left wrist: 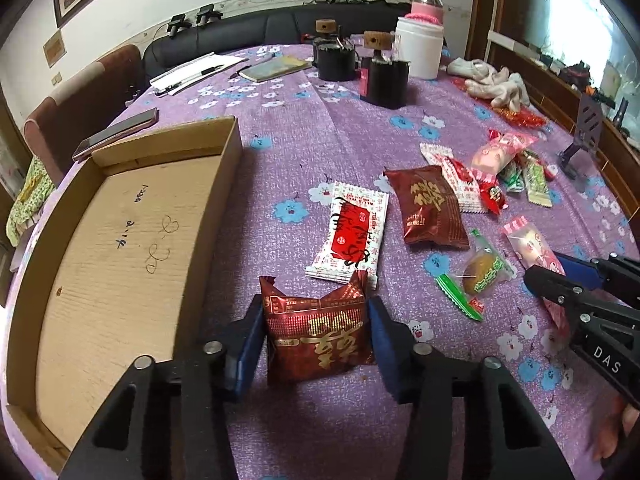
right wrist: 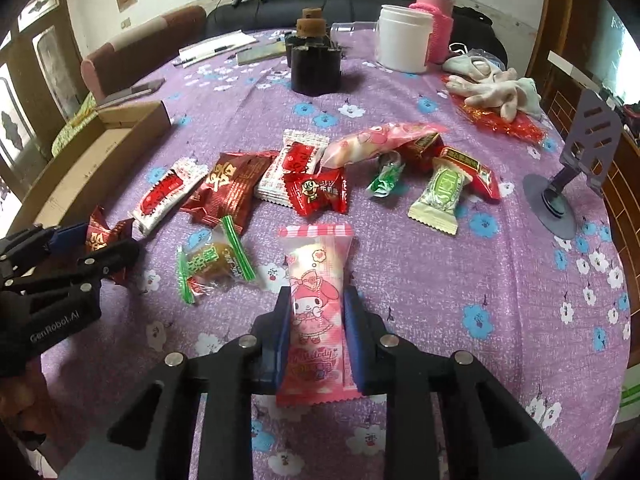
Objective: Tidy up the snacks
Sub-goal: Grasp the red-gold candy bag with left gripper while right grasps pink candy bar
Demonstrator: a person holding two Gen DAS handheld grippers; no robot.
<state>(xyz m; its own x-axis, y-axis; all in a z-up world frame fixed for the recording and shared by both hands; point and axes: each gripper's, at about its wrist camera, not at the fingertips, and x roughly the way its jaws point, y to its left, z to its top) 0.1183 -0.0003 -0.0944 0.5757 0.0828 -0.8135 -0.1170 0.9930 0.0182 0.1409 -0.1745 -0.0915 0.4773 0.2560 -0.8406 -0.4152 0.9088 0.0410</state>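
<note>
Snacks in crinkled wrappers are scattered over a round desk (left wrist: 304, 128) covered by a purple cloth printed with blue and white flowers. At the near edge, the left gripper (left wrist: 316, 332) is closed partway on a dark red foil packet with gold lettering (left wrist: 318, 332), and both blue pads (left wrist: 250, 344) are seen pressed against the packet's sides. The packet rests on the cloth just beside the right wall of a shallow, open brown cardboard box (left wrist: 132, 248), whose floor bears some handwritten marks.

The right gripper (right wrist: 316, 320) is clamped narrowly on a pink and white striped packet with a cartoon rabbit figure (right wrist: 316, 304); its blue pads (right wrist: 282, 332) squeeze the packet's middle, and the sealed top end stands up beyond the fingers. Just to the left of it, a clear packet with green stripes holding a brown sweet (right wrist: 212, 264) lies on the cloth.

Farther back, a second dark red foil packet (left wrist: 432, 208) and a white packet with a red label (left wrist: 352, 232) are laid side by side, and a loose heap of red, pink and green sweets (right wrist: 400, 168) is spread near the middle of the desk. Behind these, a dark cylindrical jar with a cork stopper (right wrist: 314, 60), a white plastic canister (right wrist: 404, 40) and a crumpled pair of pale gloves (right wrist: 496, 88) are set well apart from the grippers.
</note>
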